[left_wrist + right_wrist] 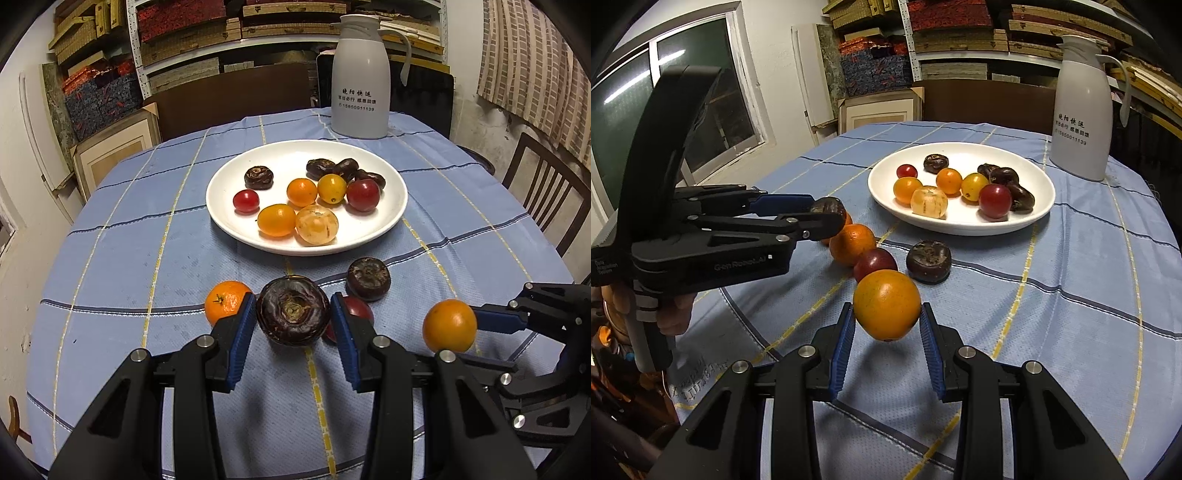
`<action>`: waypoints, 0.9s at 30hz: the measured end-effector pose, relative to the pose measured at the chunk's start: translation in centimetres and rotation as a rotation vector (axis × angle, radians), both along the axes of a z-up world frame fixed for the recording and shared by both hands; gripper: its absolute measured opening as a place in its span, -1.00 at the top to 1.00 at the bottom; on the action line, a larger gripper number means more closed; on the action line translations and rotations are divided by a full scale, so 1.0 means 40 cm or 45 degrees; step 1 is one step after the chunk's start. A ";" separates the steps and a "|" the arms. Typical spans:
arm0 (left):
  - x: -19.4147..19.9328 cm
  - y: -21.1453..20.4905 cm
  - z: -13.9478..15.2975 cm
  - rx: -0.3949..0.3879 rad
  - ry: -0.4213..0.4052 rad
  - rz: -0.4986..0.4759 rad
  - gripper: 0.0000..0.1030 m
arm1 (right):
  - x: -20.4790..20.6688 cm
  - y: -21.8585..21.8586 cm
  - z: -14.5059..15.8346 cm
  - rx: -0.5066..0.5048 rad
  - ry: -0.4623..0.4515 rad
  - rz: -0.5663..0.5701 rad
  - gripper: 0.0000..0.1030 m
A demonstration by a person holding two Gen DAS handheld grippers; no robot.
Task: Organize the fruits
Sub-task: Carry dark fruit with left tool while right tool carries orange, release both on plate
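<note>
My left gripper (pixel 293 312) is shut on a dark brown water chestnut (pixel 293 311), held above the cloth; from the right wrist view that same gripper (pixel 827 216) pinches the chestnut (pixel 829 207) at the left. My right gripper (pixel 887 317) is shut on an orange kumquat (pixel 887 304), also lifted; the left wrist view shows this kumquat (pixel 449 325) at the right. Loose on the cloth lie an orange fruit (pixel 226 301), a dark red tomato (pixel 358 308) and another water chestnut (pixel 368 278). The white plate (pixel 391 218) holds several tomatoes, kumquats and chestnuts.
A white thermos jug (pixel 360 79) stands behind the plate at the table's far edge. The round table wears a blue checked cloth (pixel 129 240). A wooden chair (pixel 546 192) is at the right, shelves of boxes behind. A person's hand (pixel 670 317) grips the left tool's handle.
</note>
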State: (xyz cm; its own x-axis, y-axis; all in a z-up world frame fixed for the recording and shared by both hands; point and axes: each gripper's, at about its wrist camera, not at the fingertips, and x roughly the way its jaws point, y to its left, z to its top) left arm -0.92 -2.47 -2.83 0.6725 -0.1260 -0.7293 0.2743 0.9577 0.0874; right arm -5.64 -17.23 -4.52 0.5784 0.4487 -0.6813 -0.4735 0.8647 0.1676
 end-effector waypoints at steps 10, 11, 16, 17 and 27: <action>0.045 0.008 0.014 0.021 -0.020 0.008 0.21 | 0.034 0.011 0.021 -0.013 -0.019 -0.001 0.30; 0.056 0.010 0.021 0.025 -0.029 0.014 0.21 | 0.040 0.009 0.032 -0.016 -0.032 -0.005 0.30; 0.113 0.012 0.055 0.061 -0.066 0.034 0.21 | 0.090 -0.005 0.087 -0.031 -0.095 -0.041 0.30; 0.123 0.011 0.062 0.061 -0.072 0.038 0.21 | 0.099 -0.008 0.094 -0.028 -0.100 -0.049 0.30; 0.202 -0.015 0.069 0.054 -0.074 0.042 0.21 | 0.188 -0.032 0.133 0.038 -0.128 -0.106 0.30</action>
